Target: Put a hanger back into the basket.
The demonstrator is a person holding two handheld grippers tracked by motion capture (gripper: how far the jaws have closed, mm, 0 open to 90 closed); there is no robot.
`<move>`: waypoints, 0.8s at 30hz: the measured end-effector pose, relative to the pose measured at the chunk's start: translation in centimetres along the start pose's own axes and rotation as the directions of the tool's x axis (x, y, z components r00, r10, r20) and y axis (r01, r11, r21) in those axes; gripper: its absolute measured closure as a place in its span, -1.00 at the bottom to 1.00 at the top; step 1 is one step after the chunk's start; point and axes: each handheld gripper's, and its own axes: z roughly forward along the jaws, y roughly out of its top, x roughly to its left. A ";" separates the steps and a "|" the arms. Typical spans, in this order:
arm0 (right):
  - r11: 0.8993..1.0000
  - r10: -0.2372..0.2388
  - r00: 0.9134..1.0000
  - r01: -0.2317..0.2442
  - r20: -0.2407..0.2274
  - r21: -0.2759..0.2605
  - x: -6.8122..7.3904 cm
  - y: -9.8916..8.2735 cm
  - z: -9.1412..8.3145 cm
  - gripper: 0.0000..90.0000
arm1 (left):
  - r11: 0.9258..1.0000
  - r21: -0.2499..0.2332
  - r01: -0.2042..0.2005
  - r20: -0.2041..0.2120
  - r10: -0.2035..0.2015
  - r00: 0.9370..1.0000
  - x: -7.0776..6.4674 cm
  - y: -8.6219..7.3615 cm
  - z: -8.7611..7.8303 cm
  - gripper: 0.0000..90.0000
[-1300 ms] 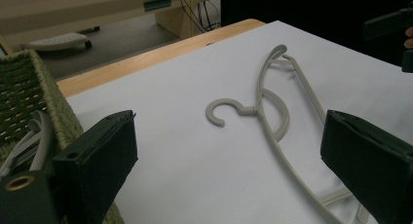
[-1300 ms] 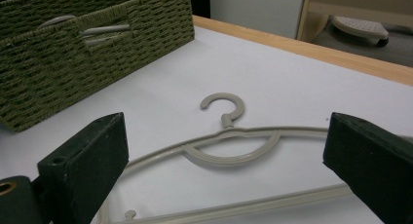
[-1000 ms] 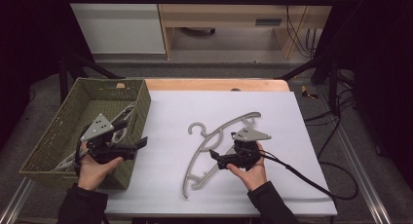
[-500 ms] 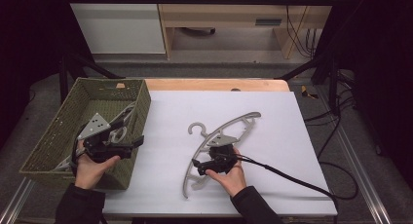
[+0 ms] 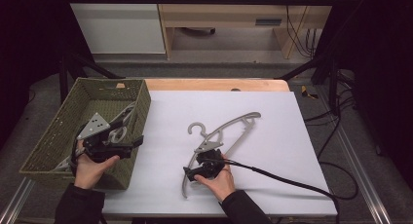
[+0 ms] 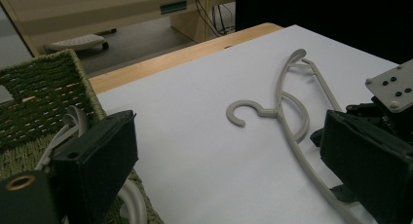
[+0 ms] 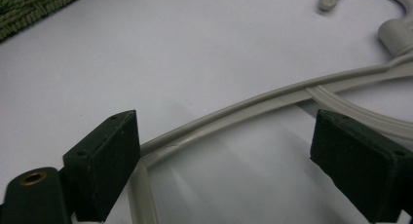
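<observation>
A grey plastic hanger (image 5: 234, 124) lies flat on the white table top (image 5: 272, 151), its hook pointing toward the basket. My right gripper (image 5: 190, 174) sits low over the hanger's near arm. In the right gripper view the jaws (image 7: 224, 151) straddle that arm of the hanger (image 7: 234, 119); they have just been closing a little, but the pads stand apart from it, so the gripper is open. My left gripper (image 5: 138, 143) hovers at the basket's right wall, open and holding nothing. The left gripper view looks between its pads (image 6: 226, 136) at the hanger (image 6: 287, 102).
A green woven basket (image 5: 109, 83) stands at the table's left with more grey hangers (image 5: 119, 126) inside. A black cable (image 5: 292, 182) trails right from the right gripper. A wooden strip (image 5: 219, 84) edges the far side of the table.
My right gripper has moved left and down along the hanger toward its near end. The left gripper has stayed by the basket.
</observation>
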 end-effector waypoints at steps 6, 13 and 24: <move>1.000 0.007 1.000 -0.008 -0.022 -0.017 0.8 0.3 0.3 -0.71 | 1.000 -0.002 0.000 -0.001 0.000 1.000 0.0 0.0 -0.1 -0.85; 1.000 0.020 1.000 -0.020 -0.010 0.022 1.1 0.1 0.5 -0.55 | 1.000 -0.011 0.007 -0.006 -0.007 1.000 0.1 0.1 -0.4 -0.85; 0.997 0.057 0.998 -0.056 -0.014 0.060 1.3 0.1 0.3 -0.31 | 1.000 0.000 -0.005 -0.008 0.005 1.000 -0.2 0.1 -0.2 -0.84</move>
